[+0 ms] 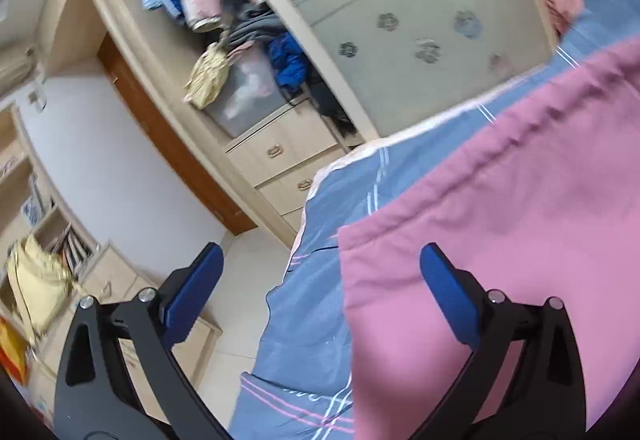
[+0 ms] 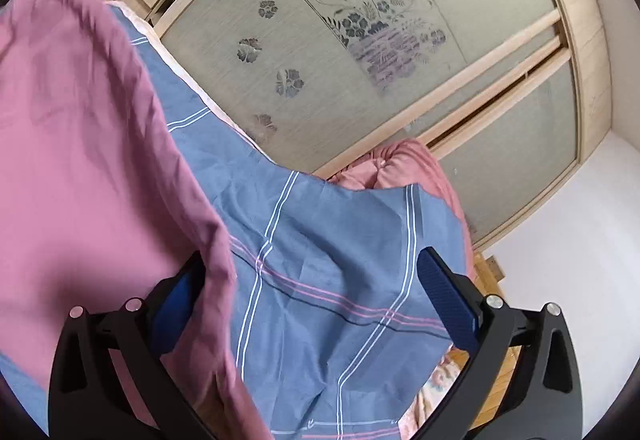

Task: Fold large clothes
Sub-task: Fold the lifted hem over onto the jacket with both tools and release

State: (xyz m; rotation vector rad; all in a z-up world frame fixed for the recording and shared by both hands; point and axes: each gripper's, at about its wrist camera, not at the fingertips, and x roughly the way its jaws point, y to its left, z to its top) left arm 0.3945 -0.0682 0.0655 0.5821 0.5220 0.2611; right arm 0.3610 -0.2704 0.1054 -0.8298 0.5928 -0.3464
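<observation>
A large pink garment [image 1: 520,220] lies spread on a bed with a blue plaid sheet [image 1: 320,208]. My left gripper [image 1: 320,280] stands open at the garment's left edge. Its right finger [image 1: 448,296] is over the pink cloth and its left finger [image 1: 192,288] is over the floor beside the bed. In the right wrist view the pink garment [image 2: 80,160] fills the left side over the blue plaid sheet [image 2: 340,260]. My right gripper [image 2: 316,296] is open. The garment's edge hides part of its left finger [image 2: 176,304], and nothing is pinched.
A wardrobe with frosted sliding doors [image 2: 340,60] runs along the far side of the bed. Its open section [image 1: 240,40] holds piled clothes above drawers [image 1: 280,160]. A crumpled pink quilt [image 2: 400,168] lies at the bed's end. Shelves and a yellow bag [image 1: 36,280] stand at the left.
</observation>
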